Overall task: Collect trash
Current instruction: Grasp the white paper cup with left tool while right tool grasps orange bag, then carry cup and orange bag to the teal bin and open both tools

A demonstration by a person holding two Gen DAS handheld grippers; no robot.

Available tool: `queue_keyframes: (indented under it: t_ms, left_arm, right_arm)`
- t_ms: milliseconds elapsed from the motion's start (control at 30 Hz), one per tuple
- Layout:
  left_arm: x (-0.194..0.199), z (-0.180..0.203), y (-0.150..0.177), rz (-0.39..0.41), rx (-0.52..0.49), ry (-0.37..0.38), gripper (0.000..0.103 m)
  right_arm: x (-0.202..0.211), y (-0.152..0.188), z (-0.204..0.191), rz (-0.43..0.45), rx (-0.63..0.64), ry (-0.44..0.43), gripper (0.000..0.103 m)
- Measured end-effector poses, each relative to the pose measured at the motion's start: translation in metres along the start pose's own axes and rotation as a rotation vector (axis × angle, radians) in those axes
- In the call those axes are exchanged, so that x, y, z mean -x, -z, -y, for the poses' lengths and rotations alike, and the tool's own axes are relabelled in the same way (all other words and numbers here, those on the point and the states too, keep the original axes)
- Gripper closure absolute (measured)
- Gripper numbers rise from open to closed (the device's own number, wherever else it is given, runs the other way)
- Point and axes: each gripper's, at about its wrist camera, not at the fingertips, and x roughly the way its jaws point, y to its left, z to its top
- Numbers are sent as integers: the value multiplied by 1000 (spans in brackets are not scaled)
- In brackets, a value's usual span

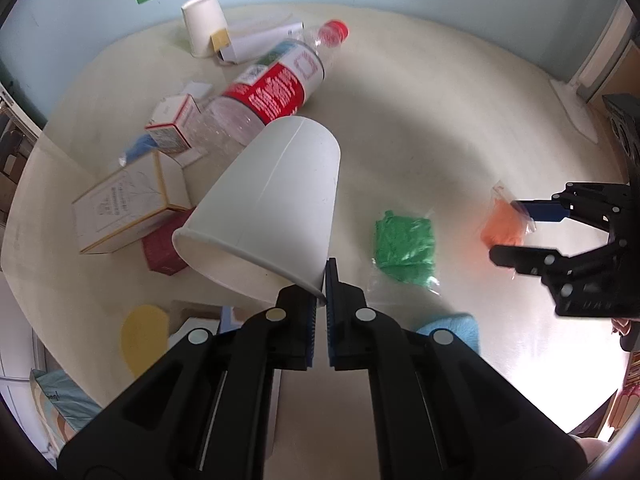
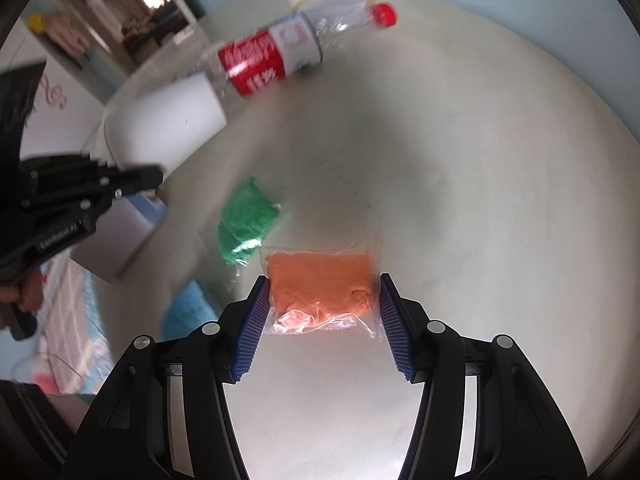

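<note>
Left wrist view: I am pinching the rim of the white paper cup (image 1: 264, 204) in the left gripper (image 1: 322, 300), jaws nearly closed on the thin wall, so the cup is hanging tilted ahead of the fingertips, clear of the table (image 1: 440, 120). Right gripper (image 2: 320, 300) is sitting wide open, straddling the orange packet (image 2: 320, 284), which is lying flat between the pads, probably for a grab across its width. Green packet (image 2: 244, 220) is waiting just ahead-left of those jaws.

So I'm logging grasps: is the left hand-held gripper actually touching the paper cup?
Touching. The left wrist view shows the left hand-held gripper shut on the rim of the paper cup, pinched between its blue pads.
</note>
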Motion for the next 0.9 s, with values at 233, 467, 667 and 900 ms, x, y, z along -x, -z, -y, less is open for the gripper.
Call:
queue_keyframes:
  t_ms: [233,467,667,900]
  left_arm:
    - [36,-8,10,70,43,-48,100]
    - [79,-45,58,119,204,-181,100]
    - [106,-102,130,94,402,-296,100]
    - [114,-195,233,32,621,-351,100]
  right_arm:
    - [36,-10,-15,74,65,-50,48]
    - [39,-38,-84,94,241,-180,48]
    - [18,-54,-182,49,467,-294,48]
    - [-30,-65,-320,-30,651,-389,48]
